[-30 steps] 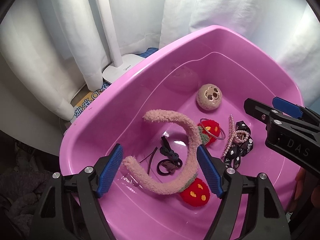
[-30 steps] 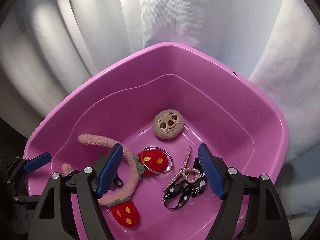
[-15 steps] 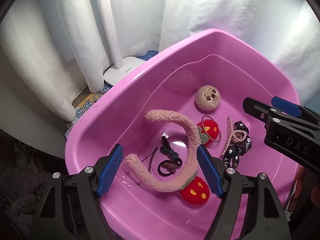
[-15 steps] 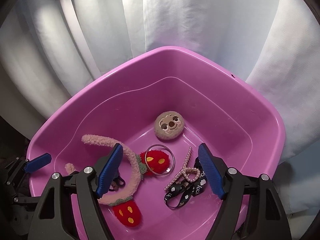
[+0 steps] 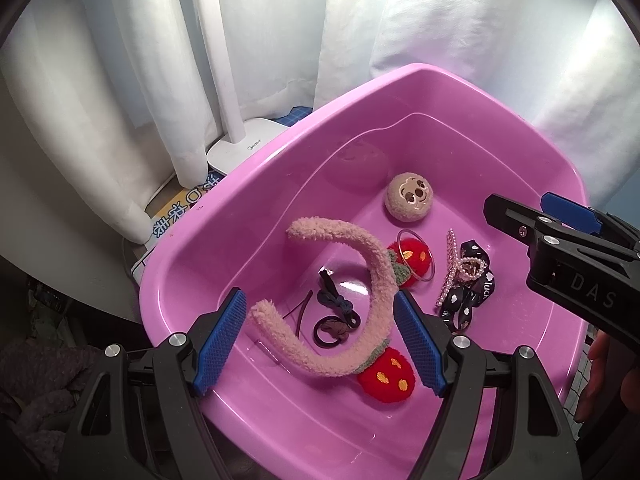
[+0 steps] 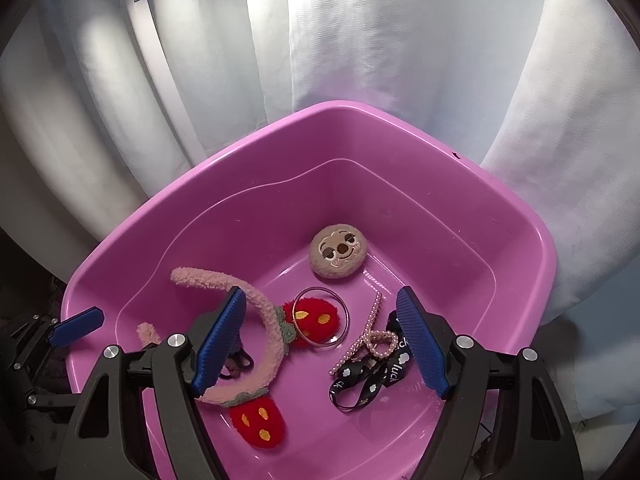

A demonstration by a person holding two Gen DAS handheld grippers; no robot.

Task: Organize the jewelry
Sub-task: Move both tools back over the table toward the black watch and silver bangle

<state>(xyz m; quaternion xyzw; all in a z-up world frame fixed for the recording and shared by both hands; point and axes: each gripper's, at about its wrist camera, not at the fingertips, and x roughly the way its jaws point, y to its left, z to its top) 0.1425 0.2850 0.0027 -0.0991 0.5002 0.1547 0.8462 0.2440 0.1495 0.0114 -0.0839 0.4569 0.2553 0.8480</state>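
Observation:
A pink plastic tub [image 5: 224, 232] [image 6: 520, 216] holds the accessories. A fuzzy pink headband [image 5: 372, 264] [image 6: 264, 312] with red strawberry ends [image 5: 386, 380] [image 6: 260, 420] lies in it. Beside it are a round sloth-face plush [image 5: 410, 197] [image 6: 338, 253], a clear bangle [image 5: 416, 256] [image 6: 320, 322], a pearl clip [image 5: 452, 268] [image 6: 368, 328], a black printed ribbon [image 5: 468, 300] [image 6: 372, 376] and dark hair ties [image 5: 334, 312]. My left gripper [image 5: 320, 338] is open and empty above the tub's near side. My right gripper [image 6: 320, 344] is open and empty above the ribbon and bangle.
White curtains [image 5: 120, 80] [image 6: 400, 60] hang behind the tub. A white lamp pole and base [image 5: 240, 140] stand at the left. A printed box [image 5: 176, 212] lies by the tub's left rim. Dark cloth [image 5: 36, 392] is at the lower left.
Both grippers have drawn back and up a little, so the tub looks smaller and lower. The items in the tub have not moved. Both grippers stay open.

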